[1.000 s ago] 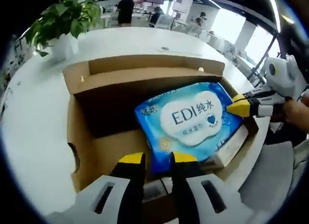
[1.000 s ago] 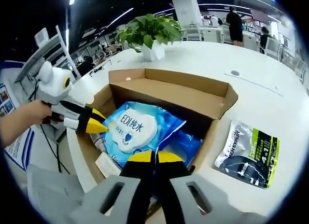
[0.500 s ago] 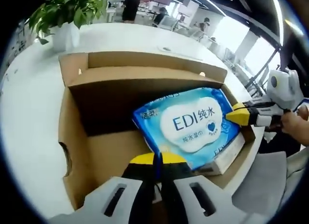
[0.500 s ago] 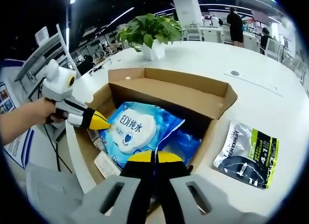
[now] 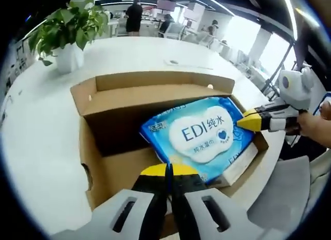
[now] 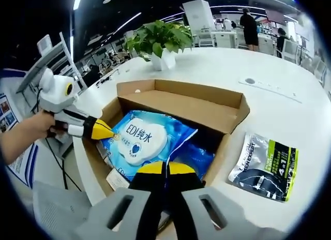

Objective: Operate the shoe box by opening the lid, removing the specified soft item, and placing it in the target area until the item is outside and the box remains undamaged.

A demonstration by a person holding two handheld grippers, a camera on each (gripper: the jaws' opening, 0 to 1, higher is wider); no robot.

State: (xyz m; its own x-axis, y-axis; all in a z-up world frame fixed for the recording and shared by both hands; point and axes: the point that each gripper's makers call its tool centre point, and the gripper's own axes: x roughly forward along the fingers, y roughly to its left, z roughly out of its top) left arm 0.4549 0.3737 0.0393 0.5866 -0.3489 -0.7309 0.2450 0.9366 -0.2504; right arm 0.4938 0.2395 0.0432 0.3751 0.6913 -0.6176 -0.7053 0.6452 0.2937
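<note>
Left gripper view: both grippers pinch opposite ends of the wipes pack (image 5: 199, 136), left gripper (image 5: 166, 171) near end, right gripper (image 5: 243, 121) far right corner, inside the open box (image 5: 90, 162)

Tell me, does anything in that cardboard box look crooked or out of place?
Yes. The blue wipes pack sits tilted in the shoe box, one end raised, with both grippers shut on its edges: left gripper, right gripper. The box looks undamaged.

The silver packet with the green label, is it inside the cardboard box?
No, the silver packet lies flat on the white table, outside the open cardboard box and beside its wall.
</note>
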